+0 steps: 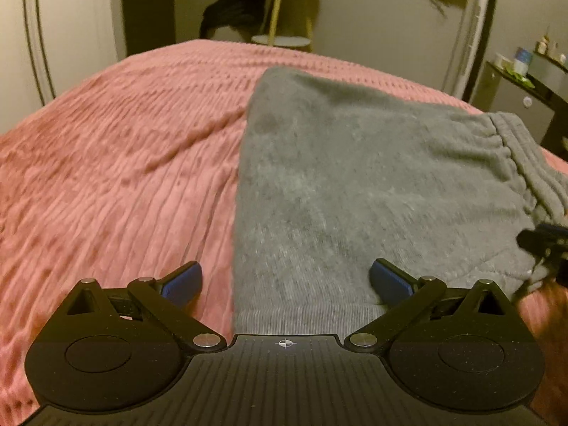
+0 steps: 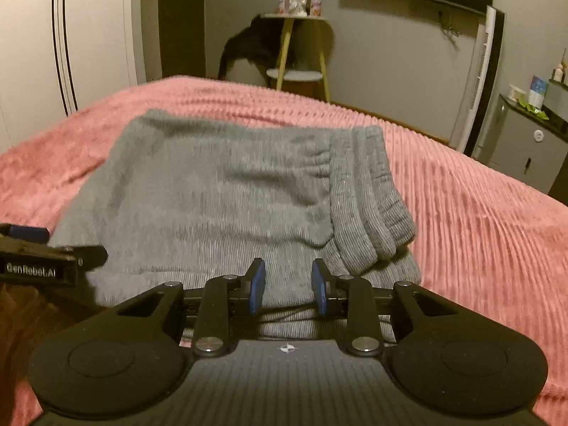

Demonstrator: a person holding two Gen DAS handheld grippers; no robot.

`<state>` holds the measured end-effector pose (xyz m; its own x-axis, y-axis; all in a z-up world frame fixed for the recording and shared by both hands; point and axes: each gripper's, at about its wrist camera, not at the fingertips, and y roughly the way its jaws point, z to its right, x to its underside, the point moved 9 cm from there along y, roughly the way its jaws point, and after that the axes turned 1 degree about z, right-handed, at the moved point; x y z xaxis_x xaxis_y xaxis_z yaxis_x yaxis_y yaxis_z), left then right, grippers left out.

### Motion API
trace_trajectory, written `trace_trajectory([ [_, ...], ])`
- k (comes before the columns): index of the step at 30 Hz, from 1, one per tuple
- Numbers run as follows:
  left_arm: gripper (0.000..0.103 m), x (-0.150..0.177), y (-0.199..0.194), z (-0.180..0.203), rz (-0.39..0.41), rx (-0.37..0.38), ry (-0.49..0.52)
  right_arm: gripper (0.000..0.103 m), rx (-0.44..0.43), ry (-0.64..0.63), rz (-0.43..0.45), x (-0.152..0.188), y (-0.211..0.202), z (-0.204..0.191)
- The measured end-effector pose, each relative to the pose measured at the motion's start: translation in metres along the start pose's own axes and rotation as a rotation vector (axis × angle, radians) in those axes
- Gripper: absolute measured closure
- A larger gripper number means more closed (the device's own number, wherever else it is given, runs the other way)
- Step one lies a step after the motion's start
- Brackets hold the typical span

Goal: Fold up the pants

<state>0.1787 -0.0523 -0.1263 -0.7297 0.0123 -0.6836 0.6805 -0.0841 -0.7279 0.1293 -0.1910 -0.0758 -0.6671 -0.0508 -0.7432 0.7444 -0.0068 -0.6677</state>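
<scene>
The left gripper [image 2: 53, 245] reads "GenRobot.AI" on its side.

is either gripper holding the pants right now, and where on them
Neither holds anything. The left gripper is wide open over the near edge of the gray pants; the right gripper is open too.

grey pants [image 2: 220, 191], pink ribbed bedspread [image 2: 461, 213], blue-padded black jaws

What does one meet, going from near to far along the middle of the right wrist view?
right gripper → grey pants → pink bedspread → small round side table → grey wall
</scene>
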Motion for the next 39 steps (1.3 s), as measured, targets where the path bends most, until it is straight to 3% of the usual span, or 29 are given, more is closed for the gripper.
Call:
trace_trajectory([
  [13,0.0,0.01,-0.006,-0.011,0.022,0.016,-0.026,0.075,-0.022,0.001,0.001,0.001,0.0,0.005],
  [18,0.0,0.009,-0.014,-0.019,0.039,-0.002,-0.035,0.075,0.02,0.018,0.013,0.001,-0.015,0.011],
  [19,0.0,0.008,-0.017,-0.023,0.053,-0.022,-0.033,0.069,0.042,0.042,0.015,0.0,-0.018,0.016],
  [20,0.0,0.007,-0.021,-0.026,0.062,-0.039,-0.036,0.035,0.12,0.094,0.0,0.002,-0.021,0.028],
  [21,0.0,0.007,-0.025,-0.031,0.072,-0.053,-0.053,0.022,0.17,0.173,-0.015,0.005,-0.024,0.043],
  [22,0.0,0.006,-0.029,-0.035,0.079,-0.066,-0.075,0.021,0.144,0.272,-0.026,0.009,-0.028,0.054],
  [25,0.0,0.007,-0.042,-0.046,0.084,-0.072,-0.152,0.022,-0.117,0.685,-0.055,0.028,-0.034,0.076],
  [30,0.0,0.022,-0.039,-0.033,-0.031,0.151,-0.355,0.023,-0.245,0.884,-0.048,0.027,-0.025,0.077],
  [33,0.0,0.03,-0.038,-0.03,-0.069,0.222,-0.437,0.026,-0.26,0.95,-0.047,0.023,-0.01,0.077],
  [36,0.0,0.028,-0.04,-0.034,-0.045,0.248,-0.48,0.041,-0.264,1.034,-0.054,0.025,0.007,0.082],
  [37,0.0,0.027,-0.041,-0.037,-0.031,0.246,-0.499,0.06,-0.264,1.07,-0.049,0.027,0.01,0.086],
  [39,0.0,0.027,-0.04,-0.043,-0.01,0.218,-0.522,0.068,-0.292,1.133,-0.035,0.032,0.012,0.094],
])
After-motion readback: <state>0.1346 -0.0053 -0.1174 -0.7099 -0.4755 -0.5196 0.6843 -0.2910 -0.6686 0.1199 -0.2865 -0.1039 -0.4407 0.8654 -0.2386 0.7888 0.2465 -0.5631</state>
